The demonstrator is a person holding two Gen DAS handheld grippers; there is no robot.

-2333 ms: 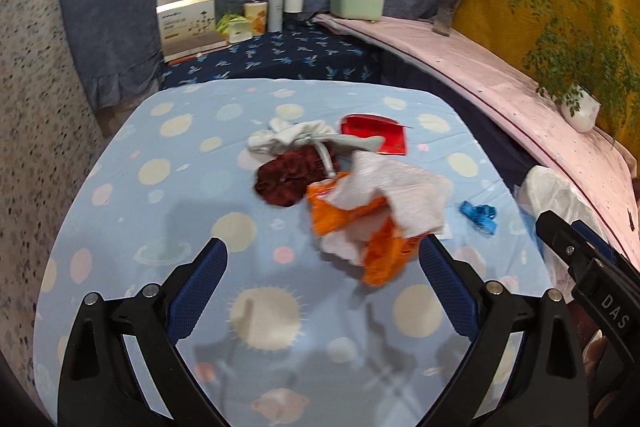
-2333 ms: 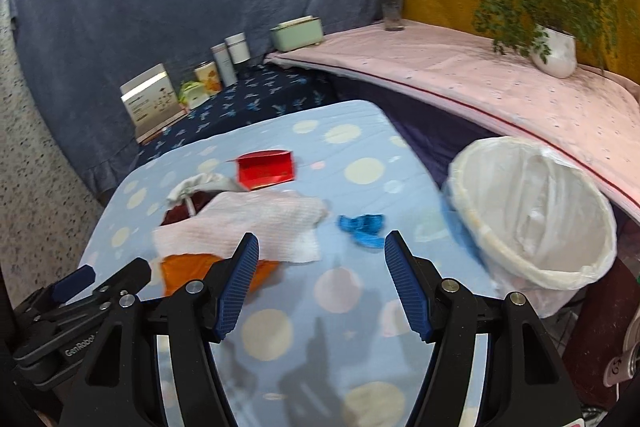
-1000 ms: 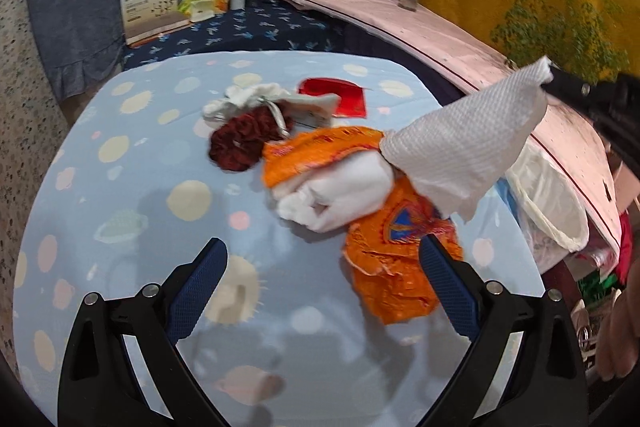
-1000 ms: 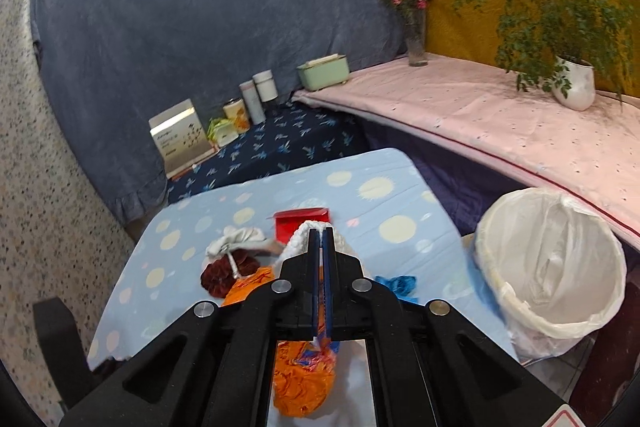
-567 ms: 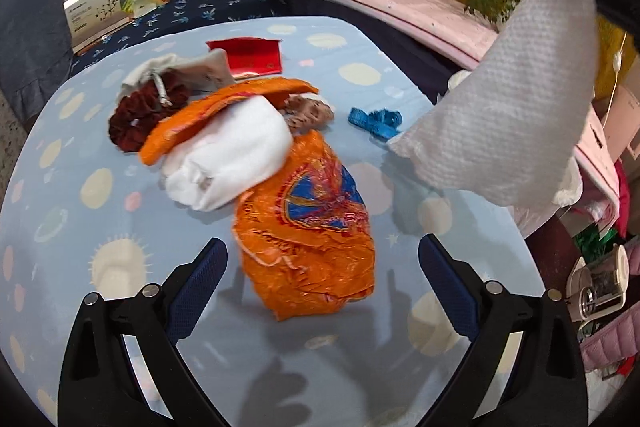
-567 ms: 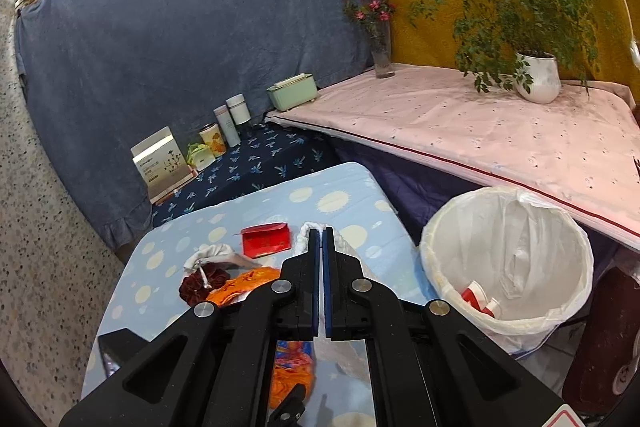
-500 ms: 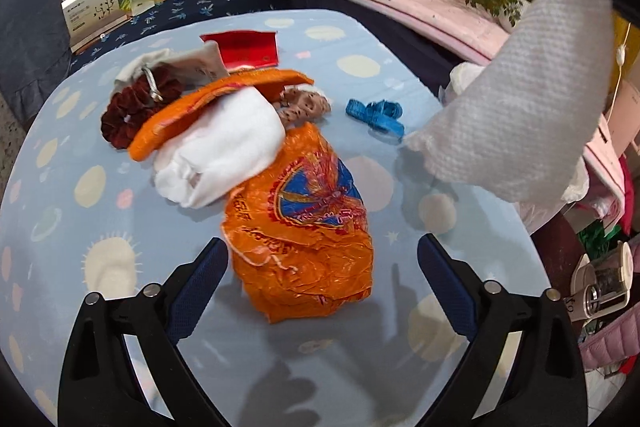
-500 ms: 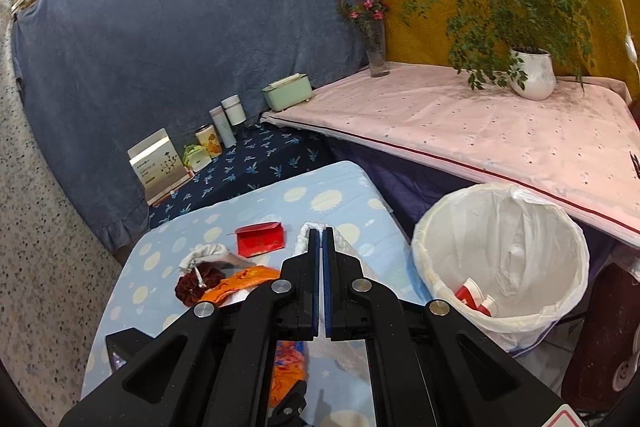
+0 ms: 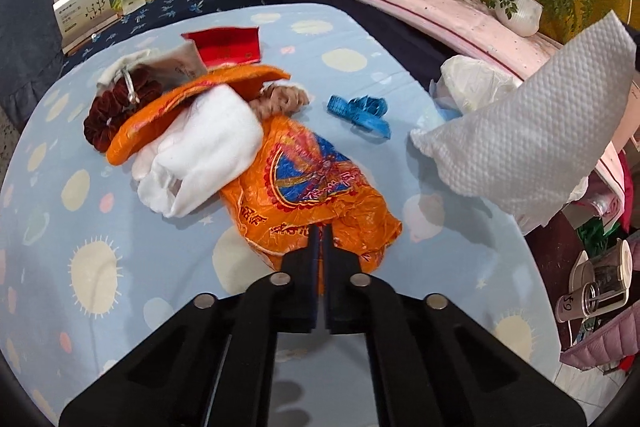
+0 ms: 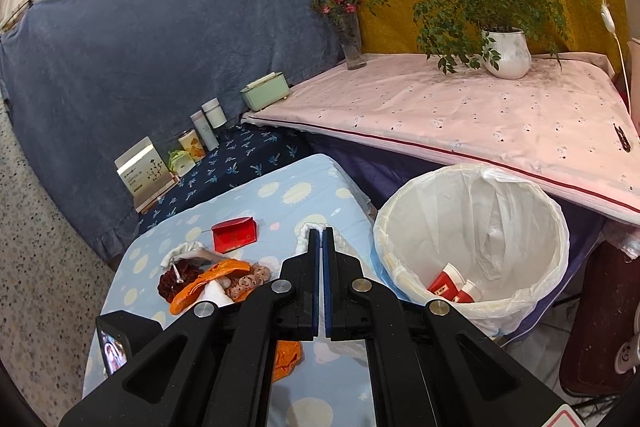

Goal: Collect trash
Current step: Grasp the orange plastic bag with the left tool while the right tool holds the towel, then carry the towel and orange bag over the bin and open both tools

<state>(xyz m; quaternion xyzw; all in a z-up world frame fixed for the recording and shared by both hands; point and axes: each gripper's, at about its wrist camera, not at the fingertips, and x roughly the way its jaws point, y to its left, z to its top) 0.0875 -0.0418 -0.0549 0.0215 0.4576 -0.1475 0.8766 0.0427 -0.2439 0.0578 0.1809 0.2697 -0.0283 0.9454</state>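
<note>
My left gripper [image 9: 319,231] is shut on the near edge of the orange plastic bag [image 9: 316,195] lying on the blue dotted table [image 9: 96,267]. My right gripper [image 10: 320,233] is shut on a white paper towel [image 10: 306,231], which hangs in the air at the right of the left wrist view [image 9: 532,139]. It hangs left of the white-lined trash bin [image 10: 476,239], which holds red packets [image 10: 452,285]. A white cloth [image 9: 200,155], a dark red scrunchie [image 9: 108,115], a red packet [image 9: 224,45] and a blue wrapper [image 9: 360,111] lie on the table.
A pink-covered shelf [image 10: 480,107] with a potted plant [image 10: 504,51] and a flower vase [image 10: 350,39] stands behind the bin. Boxes and jars [image 10: 192,143] stand on a dark blue cloth at the back. Cups [image 9: 592,287] stand on the floor at the right.
My left gripper has shut on the orange bag's near edge; half a second ago it was open above it. My right gripper still carries the paper towel, now nearer the bin.
</note>
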